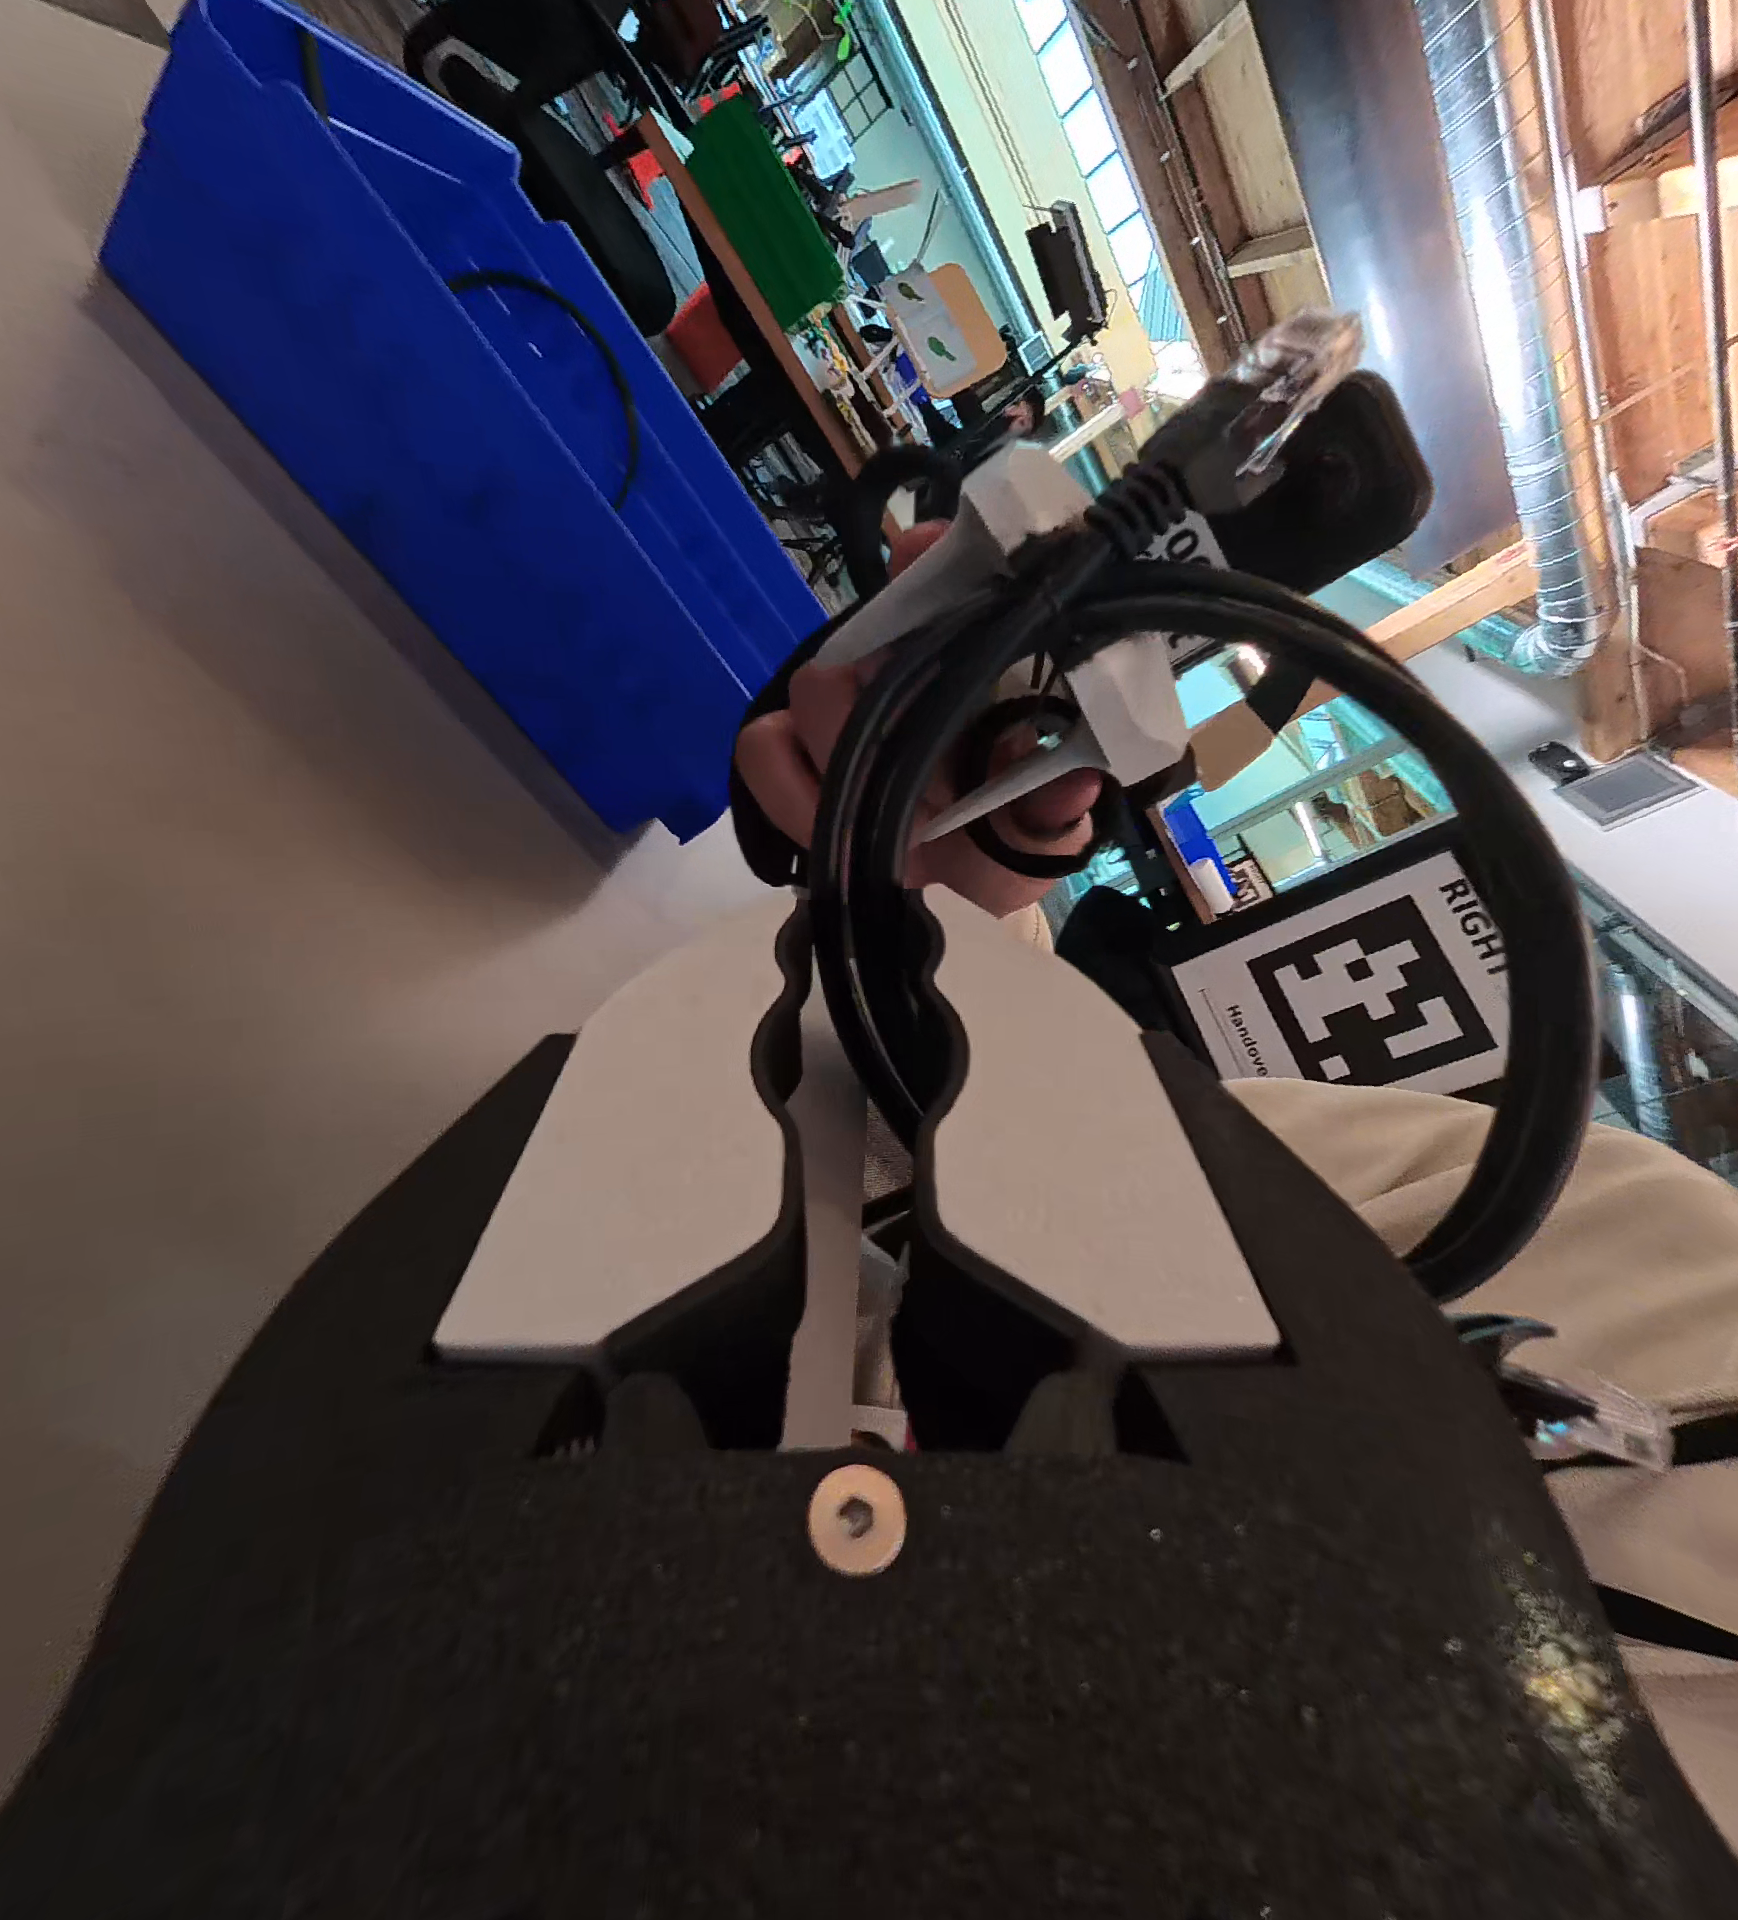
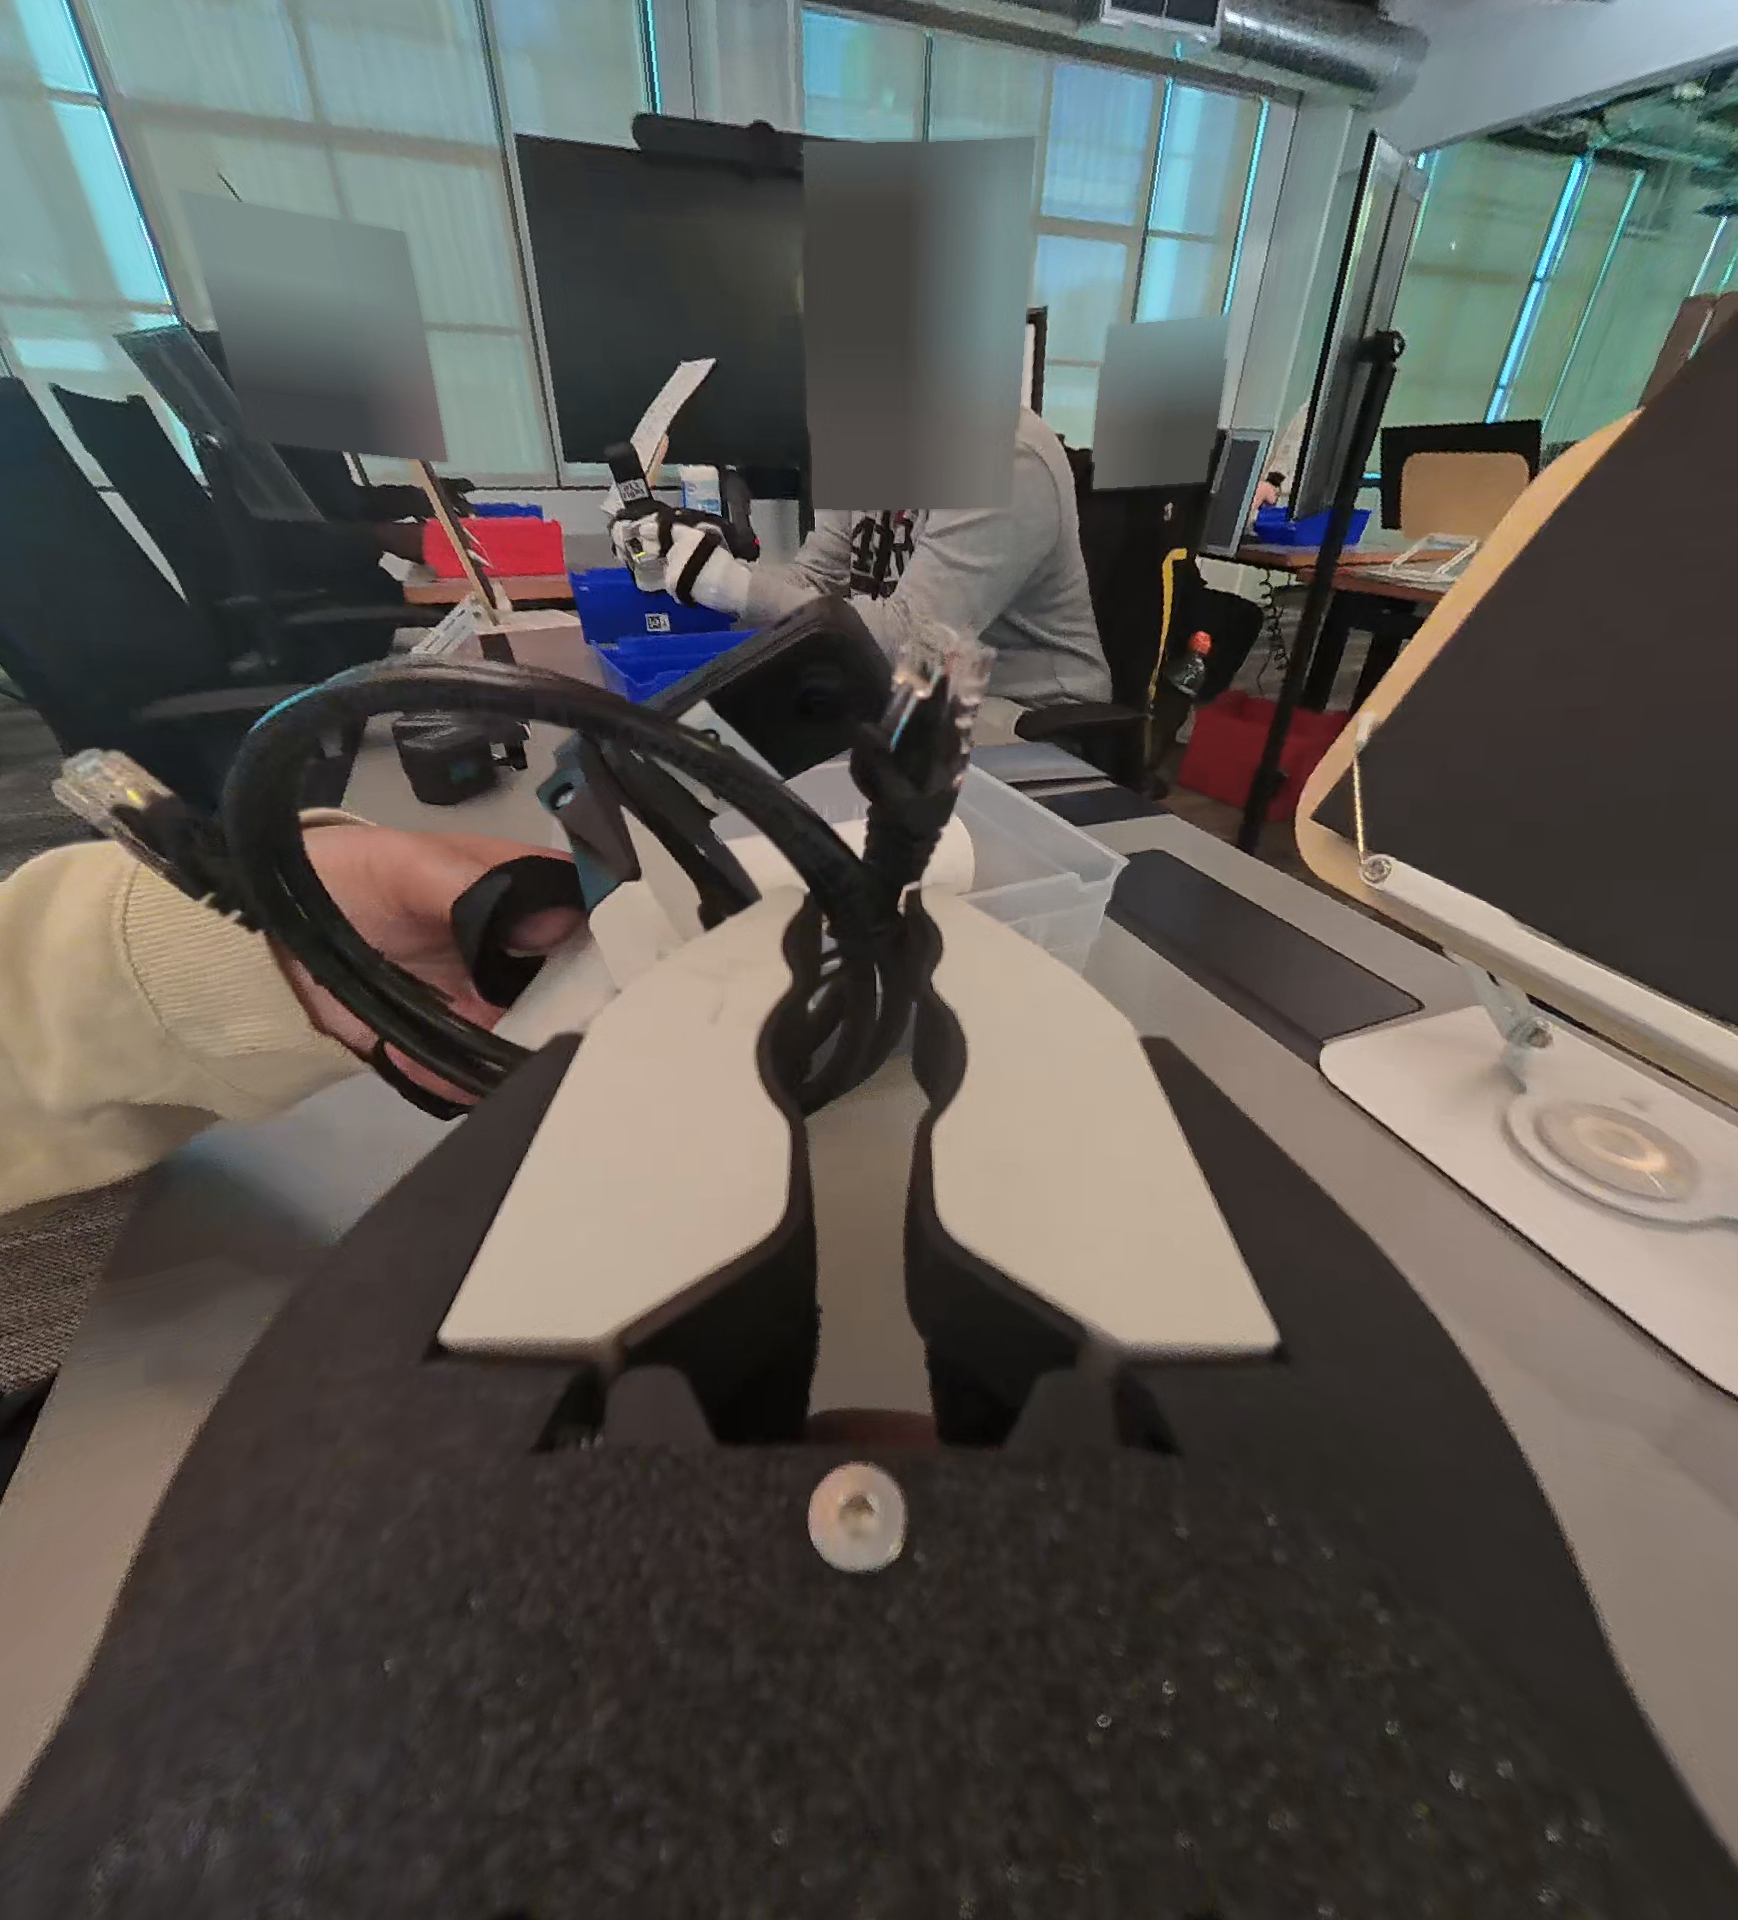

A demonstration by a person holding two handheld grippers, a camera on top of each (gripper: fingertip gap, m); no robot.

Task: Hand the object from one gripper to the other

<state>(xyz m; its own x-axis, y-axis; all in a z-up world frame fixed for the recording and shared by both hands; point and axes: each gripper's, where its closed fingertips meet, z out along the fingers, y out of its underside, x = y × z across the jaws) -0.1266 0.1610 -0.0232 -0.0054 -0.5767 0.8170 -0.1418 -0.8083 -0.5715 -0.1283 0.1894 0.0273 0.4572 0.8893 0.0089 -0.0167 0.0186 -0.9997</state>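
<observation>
Coiled black network cable (image 1: 1208, 935) hangs in mid-air, pinched by both the left gripper (image 1: 860, 997) and right gripper (image 2: 860, 987), fingers clamped on its strands. Light and floppy, it looks safest gripped at the bundled section, away from the clear plugs (image 2: 101, 784).

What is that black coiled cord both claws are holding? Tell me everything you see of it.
The black cable is coiled in a few loops, bound with thin ties, with a clear plastic plug at each end. It hangs in the air, not on the table. Both the left gripper and right gripper pinch its strands.
</observation>
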